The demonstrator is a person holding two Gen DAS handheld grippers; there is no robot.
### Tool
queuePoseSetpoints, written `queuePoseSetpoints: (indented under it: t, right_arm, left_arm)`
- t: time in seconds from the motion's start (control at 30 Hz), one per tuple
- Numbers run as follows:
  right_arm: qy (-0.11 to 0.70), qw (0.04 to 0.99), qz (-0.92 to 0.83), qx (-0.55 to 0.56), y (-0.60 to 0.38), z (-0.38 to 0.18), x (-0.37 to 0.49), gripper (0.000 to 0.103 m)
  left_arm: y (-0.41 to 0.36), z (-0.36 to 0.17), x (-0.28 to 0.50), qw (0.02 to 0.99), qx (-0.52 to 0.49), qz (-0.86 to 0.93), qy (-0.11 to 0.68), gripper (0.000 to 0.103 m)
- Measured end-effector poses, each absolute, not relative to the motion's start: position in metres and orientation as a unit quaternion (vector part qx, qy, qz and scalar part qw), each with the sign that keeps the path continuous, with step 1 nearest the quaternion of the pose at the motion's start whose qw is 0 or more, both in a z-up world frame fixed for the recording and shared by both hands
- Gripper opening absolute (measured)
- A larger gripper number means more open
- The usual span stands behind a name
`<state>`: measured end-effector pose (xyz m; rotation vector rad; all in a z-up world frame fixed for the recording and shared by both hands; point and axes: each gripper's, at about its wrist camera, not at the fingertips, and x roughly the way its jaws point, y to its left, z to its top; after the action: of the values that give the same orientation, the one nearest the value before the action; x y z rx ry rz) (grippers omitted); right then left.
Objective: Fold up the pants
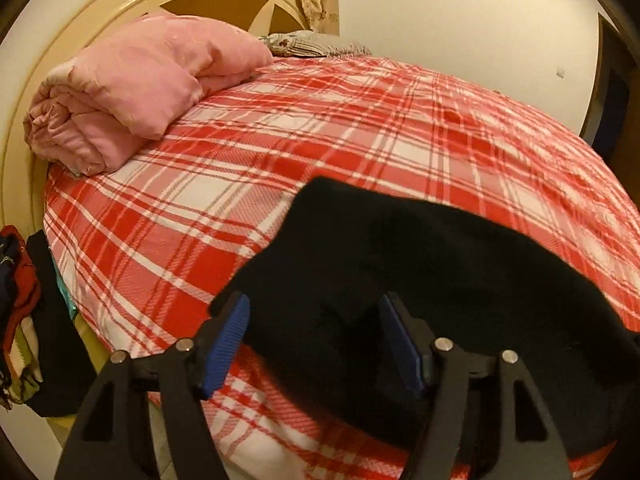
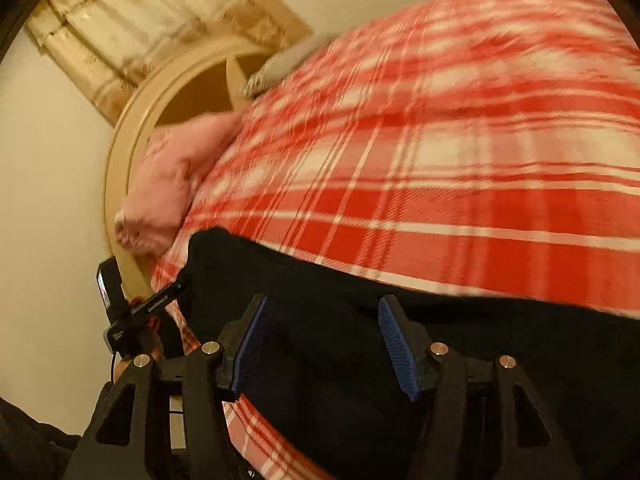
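A: Pants [image 1: 420, 264], black and bunched, lay on the red plaid bedcover [image 1: 360, 120] at the near edge of the bed. In the left wrist view they filled the frame from 3 to 6 o'clock.

B: What were the grippers doing?

A: The left gripper [image 1: 316, 344] had its blue pads spread wide, with dark cloth lying between them but nothing pinched. The right gripper [image 2: 324, 340] was spread too, hovering over the same dark fabric; that view was smeared with motion blur.

B: Anything else on the bed?

A: A rolled pink quilt [image 1: 136, 92] sat at 10 o'clock against the cream headboard [image 1: 80, 20], well apart from the pants.

B: What could go wrong?

A: I judged several risks. The cloth was uniformly black, so seams, waistband and leg ends were impossible to tell apart; a gripper might close on several layers or on the bedcover beneath. Because the pants lay close to the bed's edge, a careless tug could slide them off. Uneven grips would give a crooked fold.
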<state>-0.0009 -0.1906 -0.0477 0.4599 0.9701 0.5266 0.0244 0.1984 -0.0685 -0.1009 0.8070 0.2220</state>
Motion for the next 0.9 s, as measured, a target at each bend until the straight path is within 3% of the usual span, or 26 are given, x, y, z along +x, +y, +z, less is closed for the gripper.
queuePoseSetpoints:
  t: [0.3, 0.43, 0.73, 0.9]
  right_arm:
    - [0.511, 0.761, 0.340, 0.210, -0.147, -0.062, -0.003, 0.059]
    - [0.512, 0.764, 0.360, 0.154, -0.111, -0.061, 0.010, 0.059]
    - [0.508, 0.721, 0.428, 0.196, -0.036, -0.072, 0.065, 0.059]
    - [0.486, 0.731, 0.422, 0.227, -0.042, -0.057, 0.095, 0.059]
  left_arm:
    - [0.188, -0.076, 0.030, 0.912, -0.028, 0.132, 0.386, 0.081]
    - [0.190, -0.077, 0.033, 0.912, -0.042, 0.132, 0.386, 0.082]
    - [0.191, -0.077, 0.035, 0.911, -0.040, 0.128, 0.390, 0.084]
    - [0.196, -0.078, 0.038, 0.910, -0.039, 0.126, 0.394, 0.093]
